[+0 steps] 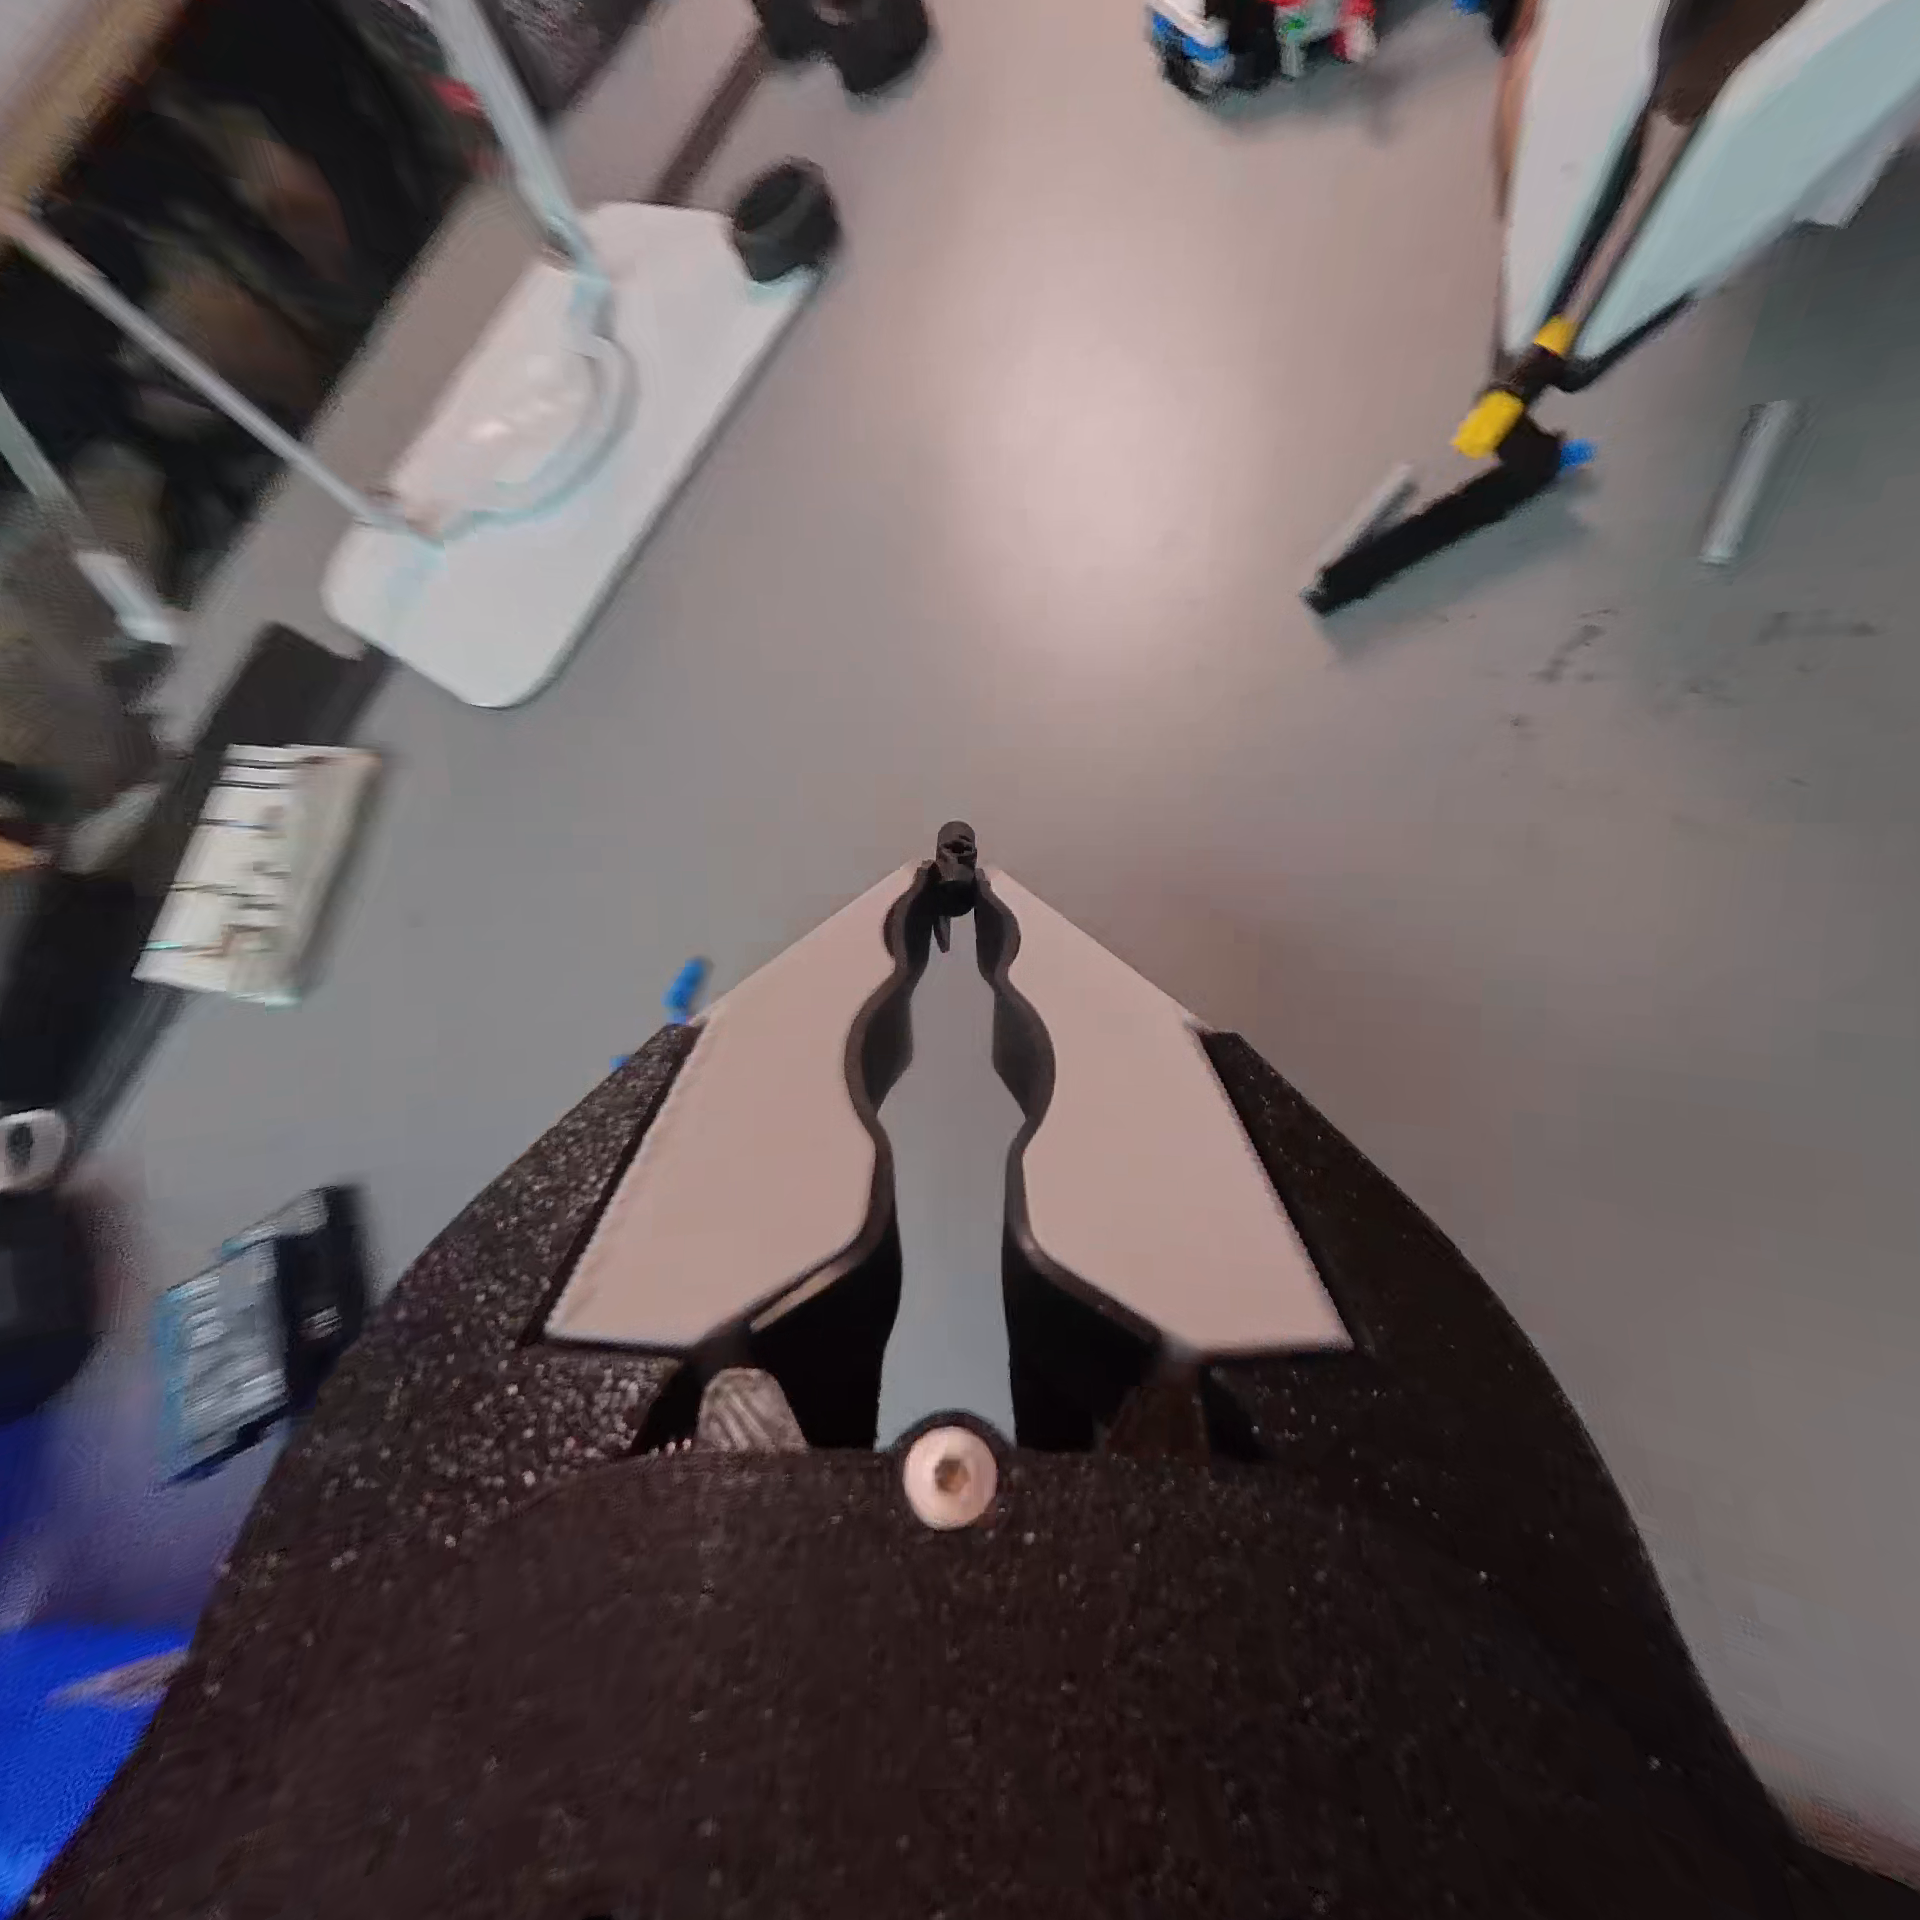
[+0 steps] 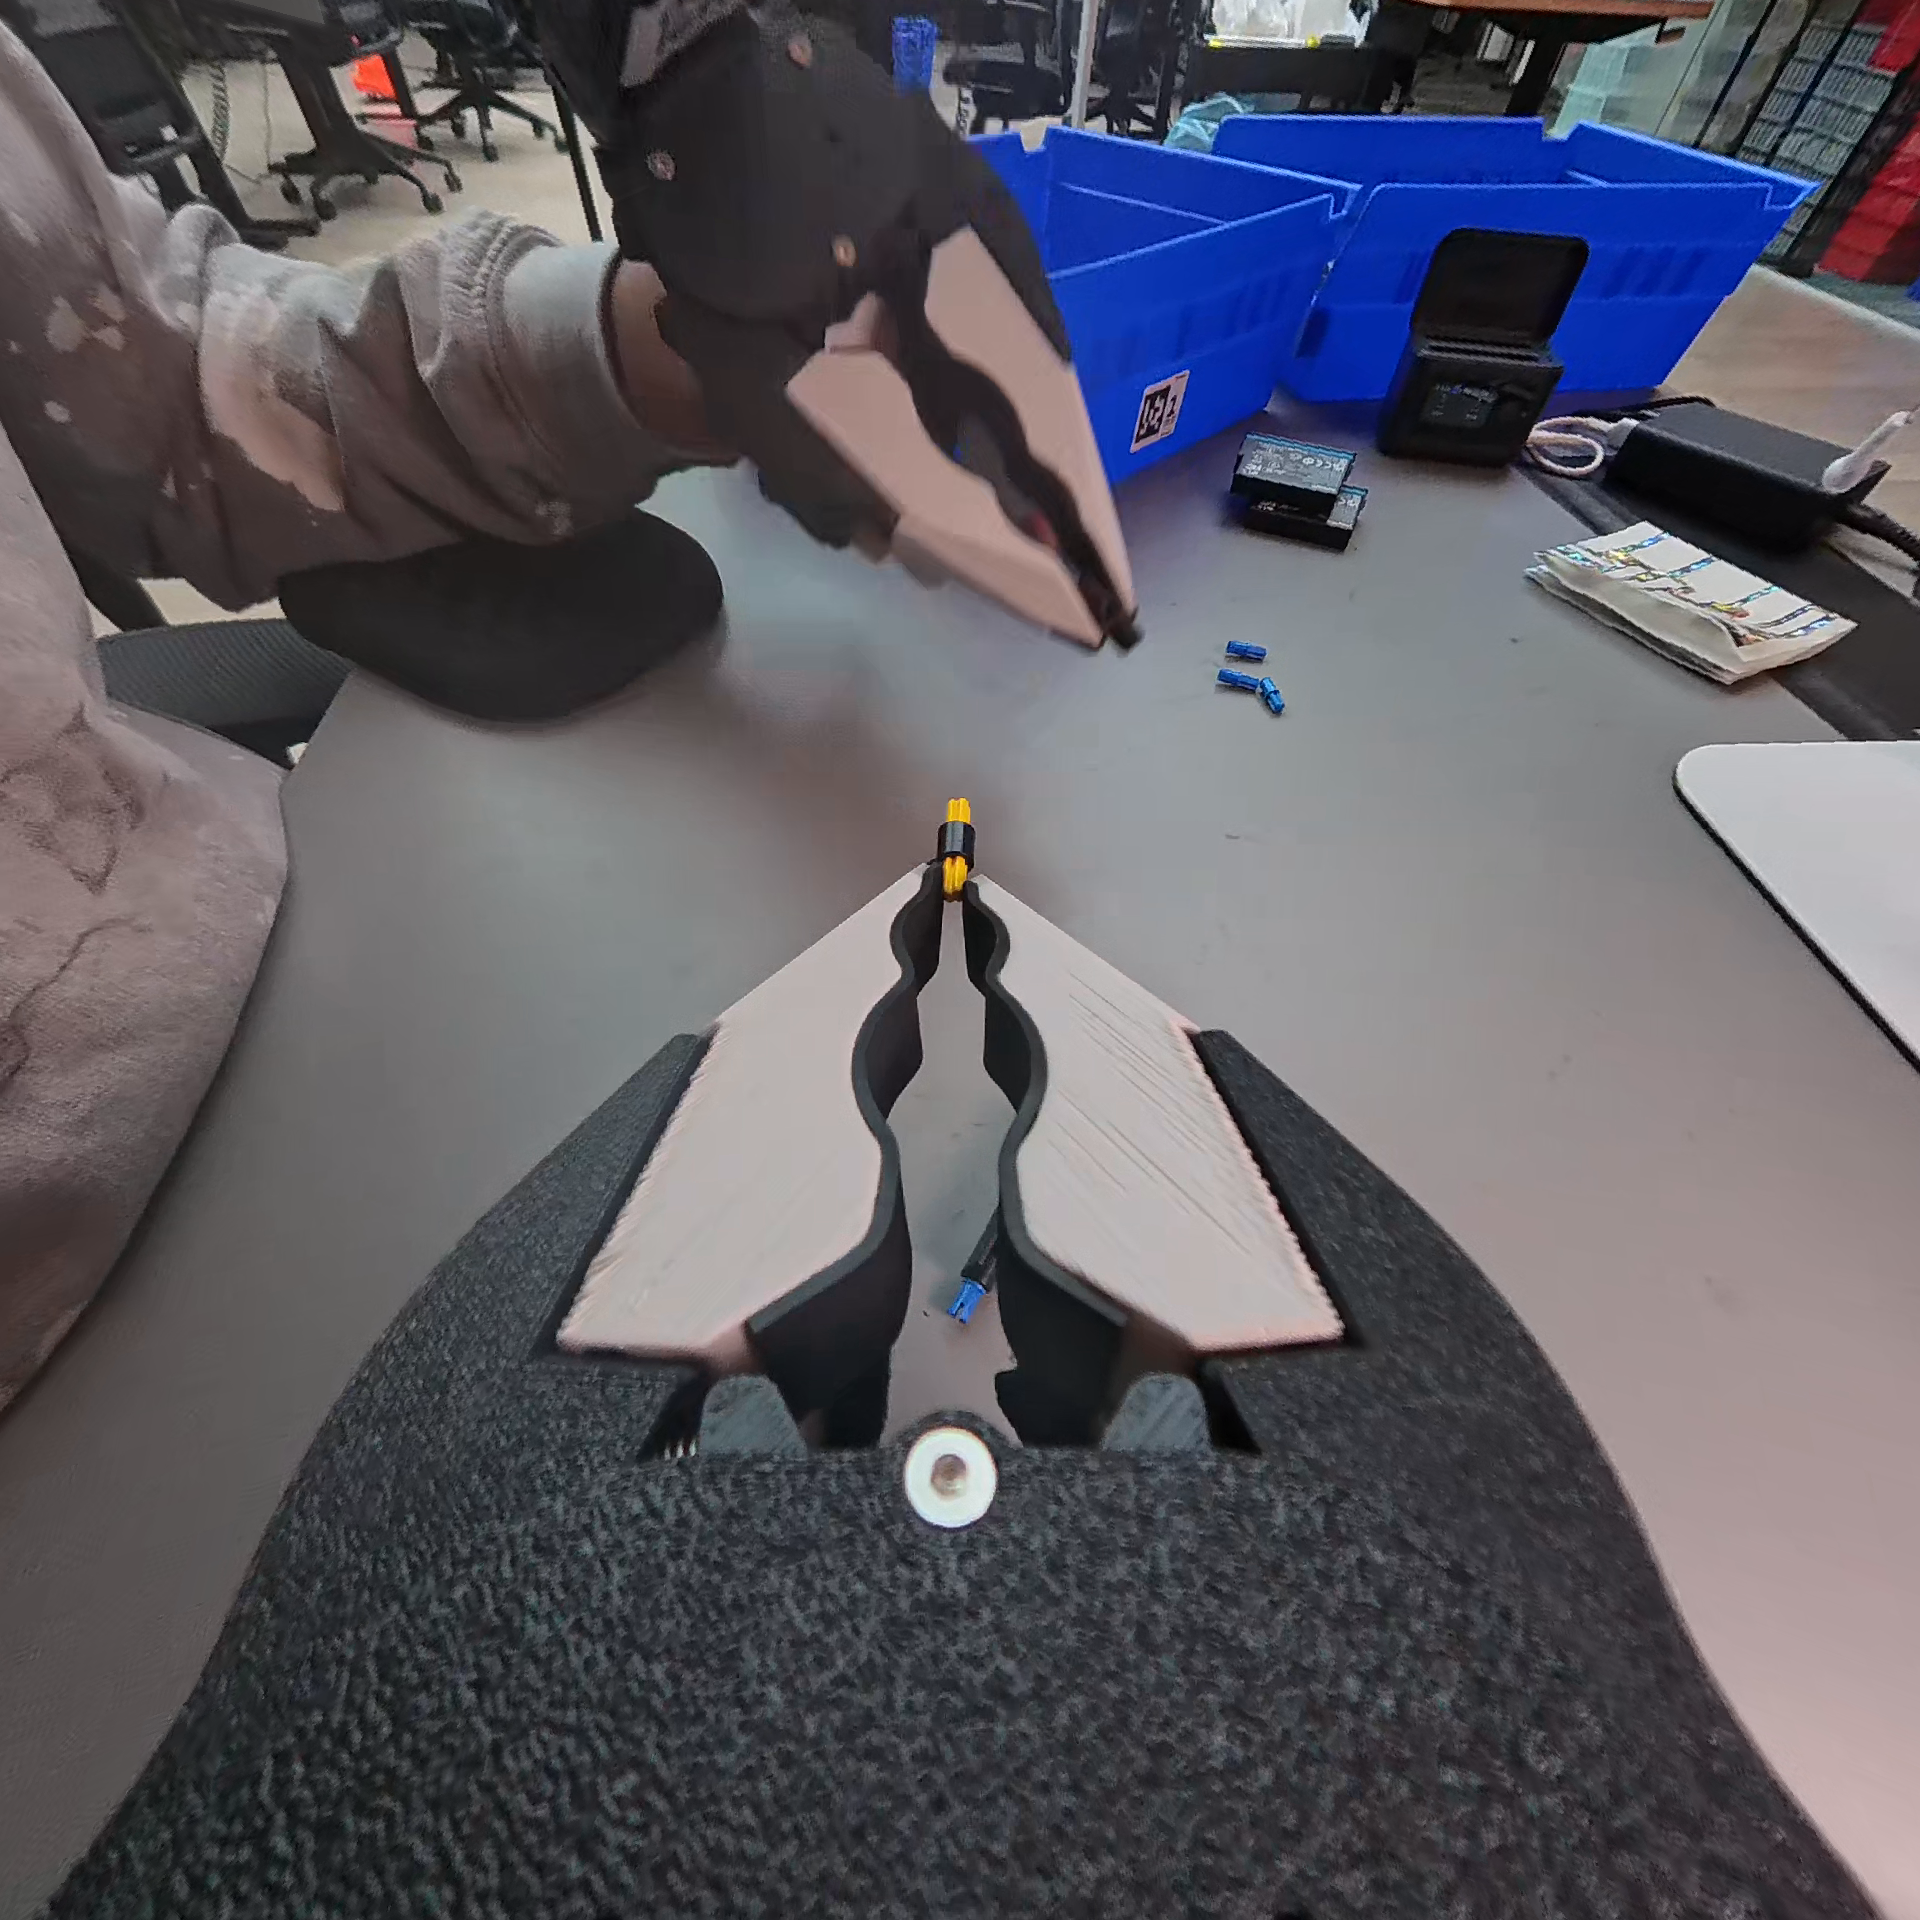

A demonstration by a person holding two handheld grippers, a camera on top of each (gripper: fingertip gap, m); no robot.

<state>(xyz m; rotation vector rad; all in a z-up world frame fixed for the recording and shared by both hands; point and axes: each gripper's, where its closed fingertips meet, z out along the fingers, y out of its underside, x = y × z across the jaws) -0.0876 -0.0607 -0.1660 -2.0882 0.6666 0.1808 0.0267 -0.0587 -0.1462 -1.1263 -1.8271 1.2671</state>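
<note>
Black peg in left claw, yellow-black pin in level right claw above table.

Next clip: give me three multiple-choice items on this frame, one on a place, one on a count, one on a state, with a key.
1. Where do the loose blue pins lie?
A. inside a blue bin
B. on the grey table
C. on the folded paper

2. How many blue bins stand at the table's far edge?
A. two
B. three
C. four

3. What is the state of the right gripper?
A. open, empty
B. shut, empty
C. shut on a yellow-and-black piece

Key: 1 B, they sit on bare tabletop; 2 A, two stand side by side; 3 C, the piece sticks out between the closed jaws.
</note>
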